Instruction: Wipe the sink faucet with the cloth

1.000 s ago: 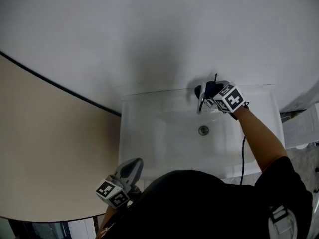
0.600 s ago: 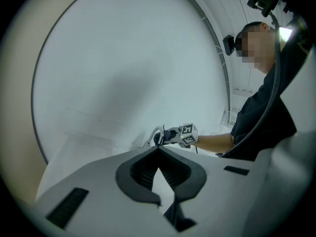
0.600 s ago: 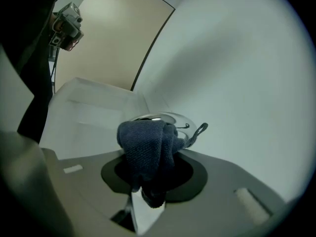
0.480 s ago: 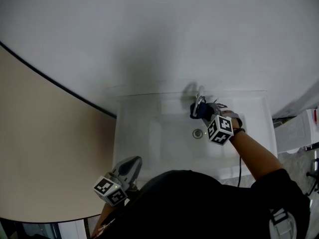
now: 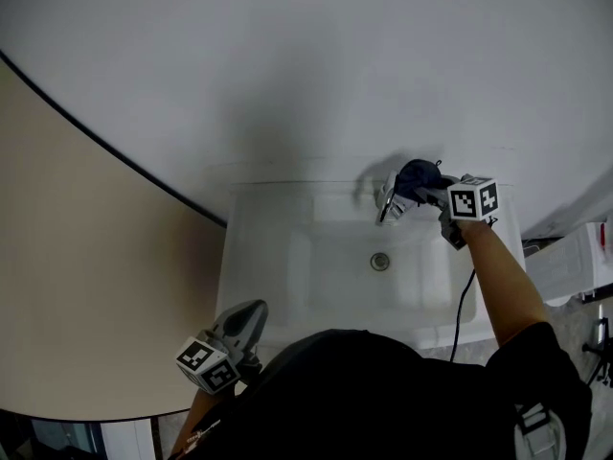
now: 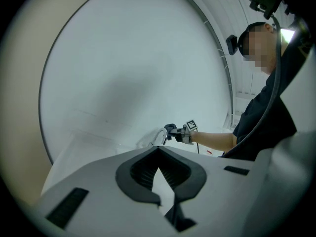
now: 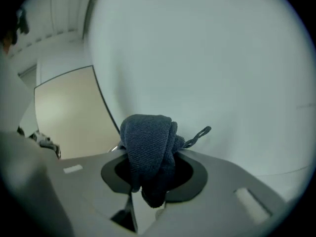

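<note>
Jaws of the right gripper [image 5: 428, 194] are clamped on the bunched dark cloth [image 5: 416, 176], so the wad pokes out front like a pad, right up against the top of the faucet [image 5: 387, 204] at the back rim of the sink [image 5: 287, 281], right of centre frame. Left gripper [image 5: 247, 320] sits at lower left, jaws together and empty, parked clear because wiping looks like a one-hand job.

Your head camera looks steeply down on the sink [image 5: 259, 257]. The camera on your left gripper [image 5: 255, 309], near left, faces the far faucet [image 6: 159, 136], shared with the head view. The one on your right gripper [image 5: 421, 195] sits close behind the cloth [image 7: 148, 152], facing the wall [image 7: 207, 58].
</note>
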{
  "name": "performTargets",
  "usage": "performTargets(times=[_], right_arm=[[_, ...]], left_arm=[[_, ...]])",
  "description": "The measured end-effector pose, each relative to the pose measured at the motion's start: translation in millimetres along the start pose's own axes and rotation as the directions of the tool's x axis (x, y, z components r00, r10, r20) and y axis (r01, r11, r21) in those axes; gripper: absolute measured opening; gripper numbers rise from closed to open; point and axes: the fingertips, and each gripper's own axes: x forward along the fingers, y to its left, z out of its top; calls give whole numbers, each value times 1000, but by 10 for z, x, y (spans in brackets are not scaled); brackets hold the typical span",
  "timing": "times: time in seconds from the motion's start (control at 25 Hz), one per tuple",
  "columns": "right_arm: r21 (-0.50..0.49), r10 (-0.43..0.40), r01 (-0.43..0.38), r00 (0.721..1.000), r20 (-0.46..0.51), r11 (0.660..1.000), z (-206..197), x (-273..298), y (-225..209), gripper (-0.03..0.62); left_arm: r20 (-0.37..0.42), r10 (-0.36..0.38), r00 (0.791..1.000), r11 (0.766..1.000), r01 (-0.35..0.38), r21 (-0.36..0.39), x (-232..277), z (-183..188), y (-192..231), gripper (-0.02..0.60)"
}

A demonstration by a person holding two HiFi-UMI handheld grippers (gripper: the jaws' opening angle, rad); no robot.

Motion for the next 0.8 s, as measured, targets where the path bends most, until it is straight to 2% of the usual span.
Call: performTargets(times=[0.08,0.16,0.28,0.4,0.52,0.8], right_arm=[[181,32,-31,999,0,983,94,187,-214,109],[346,62,-40,997,-52,937,-21,430,-354,109],[477,37,23,993,-114,879,-277,694,-566,110],[525,28,51,990,-142,849,-491,828,-665,109],[566,67,26,988,-143,824,-548,873,-691,107],[476,185,-121,979,-89,871,-201,775,-526,97]], left_arm=[[2,-4,1000,1000,4,-7,-19,-56,-20,-9],[1,-1,1000,1000,1,-13,-33,-101,-39,-9],[-4,21,1000,1000,-21,-13,-94,-131,-32,-9],[-4,41,999,999,-41,-23,-182,-185,-13,-9],[-26,61,998,998,-62,-28,-222,-223,0,-9],[-48,43,998,999,-44,-22,-155,-292,-5,-9]])
